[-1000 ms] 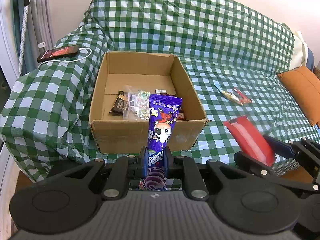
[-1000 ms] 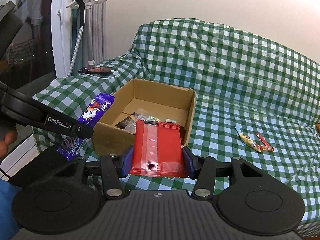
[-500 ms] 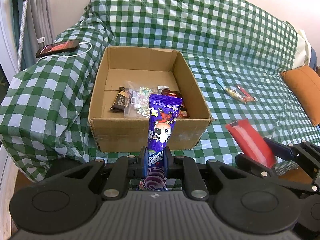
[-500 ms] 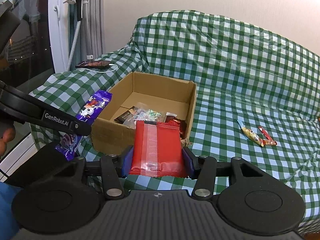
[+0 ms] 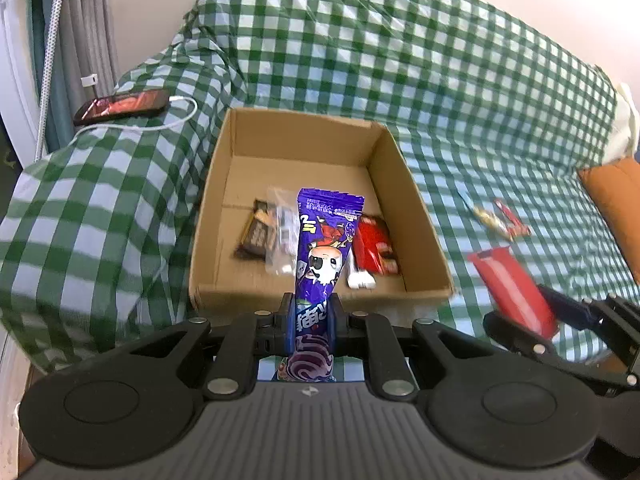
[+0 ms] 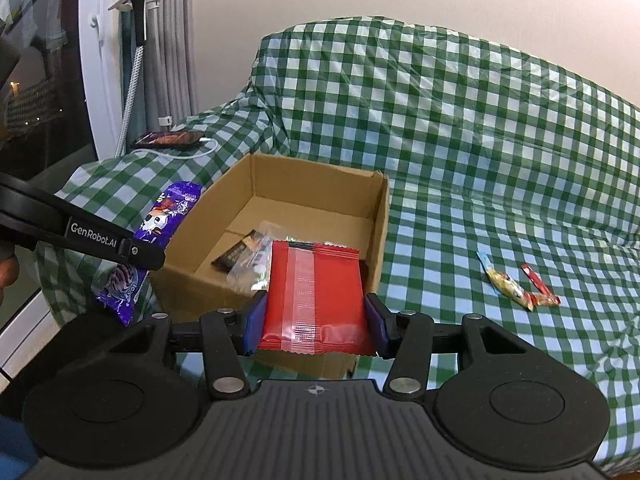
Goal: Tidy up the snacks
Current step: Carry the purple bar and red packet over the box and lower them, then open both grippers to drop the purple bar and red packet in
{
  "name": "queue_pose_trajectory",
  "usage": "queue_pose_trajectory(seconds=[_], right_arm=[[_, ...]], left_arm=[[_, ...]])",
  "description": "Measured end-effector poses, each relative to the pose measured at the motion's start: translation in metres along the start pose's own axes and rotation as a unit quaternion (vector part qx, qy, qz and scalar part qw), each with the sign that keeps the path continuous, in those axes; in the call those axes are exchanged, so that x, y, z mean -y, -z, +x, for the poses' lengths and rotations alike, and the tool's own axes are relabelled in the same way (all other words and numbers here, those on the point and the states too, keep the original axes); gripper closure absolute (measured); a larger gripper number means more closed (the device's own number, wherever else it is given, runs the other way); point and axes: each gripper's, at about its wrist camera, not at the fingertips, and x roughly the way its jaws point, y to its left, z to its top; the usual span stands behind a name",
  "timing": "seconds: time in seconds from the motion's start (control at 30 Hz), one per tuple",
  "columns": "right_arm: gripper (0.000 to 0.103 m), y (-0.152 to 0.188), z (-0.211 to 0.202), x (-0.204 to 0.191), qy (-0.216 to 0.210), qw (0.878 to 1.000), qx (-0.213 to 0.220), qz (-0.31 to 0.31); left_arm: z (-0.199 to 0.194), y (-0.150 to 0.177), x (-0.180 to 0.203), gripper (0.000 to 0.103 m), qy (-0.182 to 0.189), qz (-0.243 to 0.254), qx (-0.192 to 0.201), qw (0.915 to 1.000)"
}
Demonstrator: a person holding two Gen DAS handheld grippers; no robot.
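Note:
My left gripper [image 5: 311, 312] is shut on a purple snack packet [image 5: 325, 248] that stands upright just in front of the near wall of an open cardboard box [image 5: 320, 296]. My right gripper [image 6: 314, 322] is shut on a flat red snack packet [image 6: 316, 296], held at the near right corner of the same box [image 6: 380, 208]. Inside the box lie a dark brown bar [image 5: 258, 232], a clear bag [image 5: 282, 224] and a red packet [image 5: 376, 246]. The red packet [image 5: 512, 288] and the purple packet [image 6: 160, 220] each show in the other wrist view.
The box sits on a sofa under a green checked cover [image 5: 400, 60]. Two small snacks, yellow [image 6: 506, 284] and red [image 6: 538, 286], lie on the seat to the right. A phone [image 5: 122, 106] on a white cable rests on the left armrest. An orange cushion [image 5: 616, 196] is at far right.
Both grippers have moved closer to the box with their packets still held. The box now looks larger and more of its inside shows.

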Motion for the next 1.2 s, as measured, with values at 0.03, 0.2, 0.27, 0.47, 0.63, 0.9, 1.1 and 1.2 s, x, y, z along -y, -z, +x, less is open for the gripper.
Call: queue_pose_trajectory(seconds=[0.03,0.2,0.27,0.47,0.63,0.9,1.1,1.2], right_arm=[[0.049,-0.004,0.005,0.0,-0.002,1.0,0.001,0.001],[0.049,-0.024,0.036,0.0,-0.013,1.0,0.003,0.0],[0.049,-0.033,0.049,0.001,-0.015,1.0,0.004,0.001],[0.049,-0.053,0.094,0.003,-0.016,1.0,0.003,0.007],[0.049,-0.058,0.134,0.012,-0.016,1.0,-0.013,0.014],[0.049,-0.051,0.186,0.027,-0.016,0.999,-0.045,0.016],[0.048,-0.046,0.214,0.035,-0.013,0.998,-0.061,0.019],[0.028,-0.049,0.223,0.035,-0.014,0.998,-0.058,0.017]], left_arm=[[0.004,-0.006,-0.001,0.087,0.0,-0.003,0.001,1.0],[0.026,-0.037,-0.006,0.087,-0.002,-0.013,0.007,0.9999],[0.036,-0.049,-0.009,0.087,-0.003,-0.016,0.008,0.9998],[0.077,-0.079,-0.019,0.087,-0.012,-0.024,0.003,0.9996],[0.118,-0.094,-0.021,0.087,-0.025,-0.03,-0.016,0.9991],[0.174,-0.102,-0.018,0.087,-0.037,-0.022,-0.051,0.9978],[0.208,-0.104,-0.014,0.086,-0.05,-0.007,-0.067,0.9965],[0.214,-0.106,-0.009,0.038,-0.072,0.006,-0.059,0.9956]])
